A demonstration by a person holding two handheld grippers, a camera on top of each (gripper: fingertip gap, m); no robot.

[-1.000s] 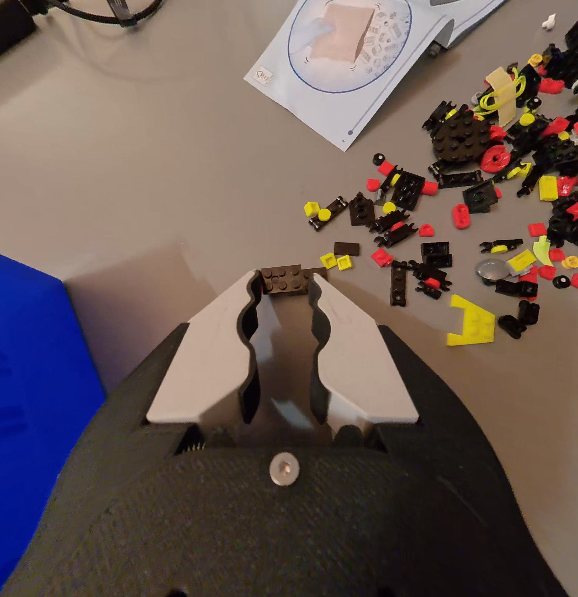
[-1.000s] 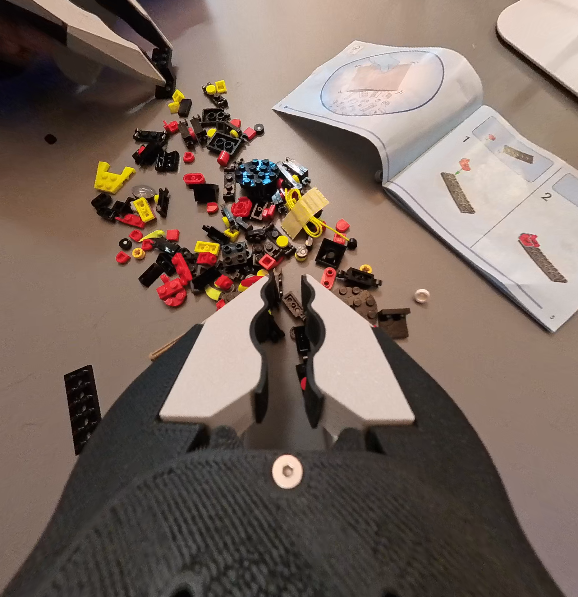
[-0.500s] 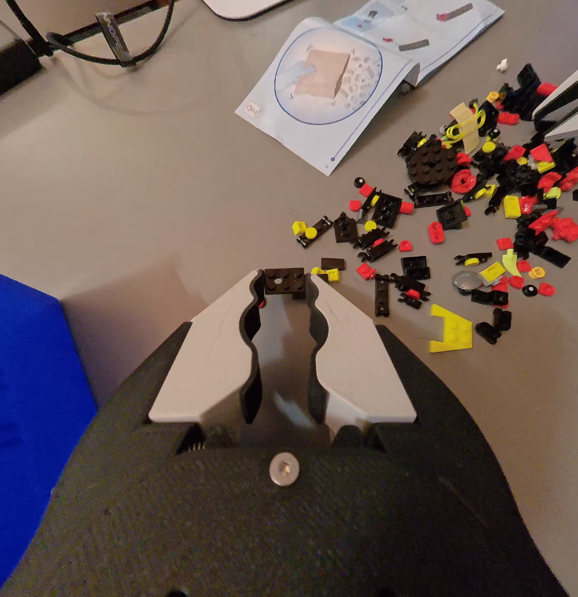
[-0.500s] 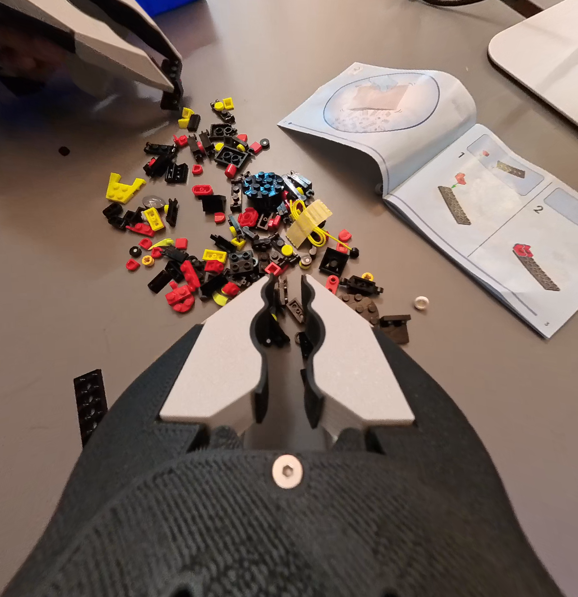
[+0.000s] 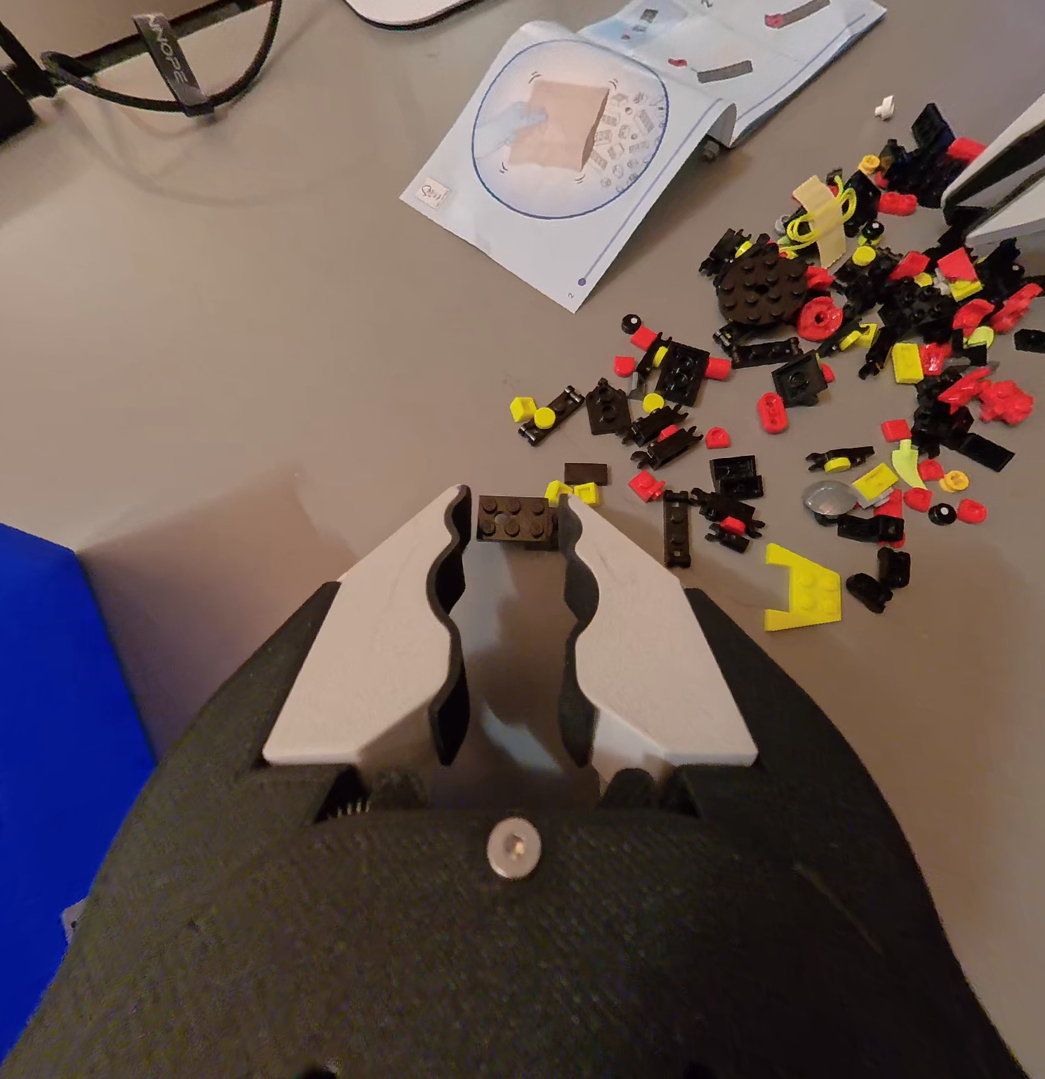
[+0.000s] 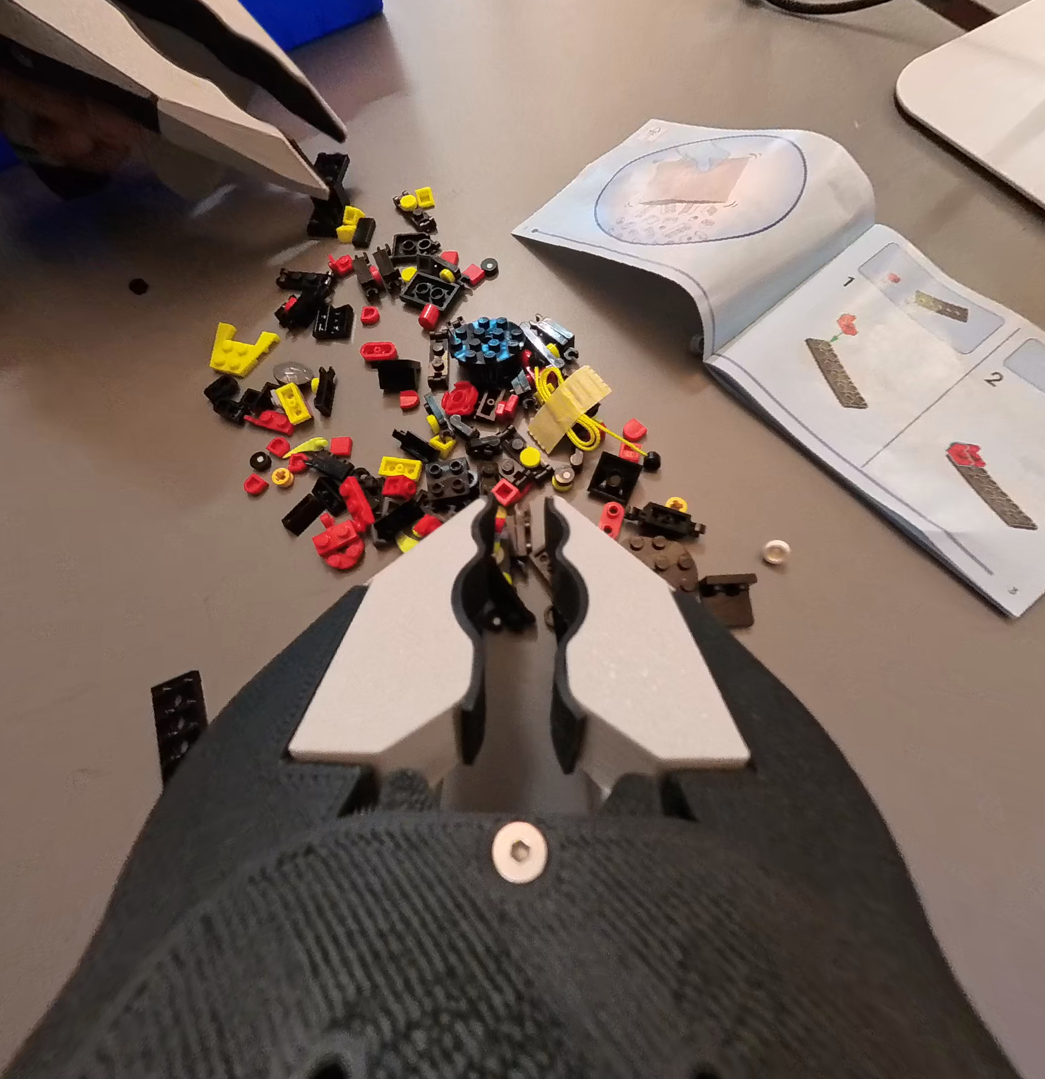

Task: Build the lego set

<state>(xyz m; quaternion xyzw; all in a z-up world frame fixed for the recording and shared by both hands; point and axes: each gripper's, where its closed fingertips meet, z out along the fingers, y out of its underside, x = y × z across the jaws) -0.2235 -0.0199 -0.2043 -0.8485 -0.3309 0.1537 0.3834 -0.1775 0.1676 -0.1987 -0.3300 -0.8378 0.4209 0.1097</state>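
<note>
A grey-fingered, black-bodied left gripper clamps a small black studded Lego plate between its fingertips, holding it at the near edge of a scatter of black, red and yellow Lego pieces on a grey tabletop. In the right wrist view the same plate stands on edge in that gripper, which slants down from the upper left. The right gripper points low over the opposite side of the pile, its jaws narrowly parted with loose pieces showing in the gap; whether it grips any of them cannot be told. One open light-blue instruction booklet lies beside the pile, two numbered build steps showing on its flat page. One yellow wedge plate, one round black studded plate and one coil of yellow string under tape stand out among the bricks. One long black plate lies apart by the right gripper's body. A blue box sits at the left; its contents are hidden.
</note>
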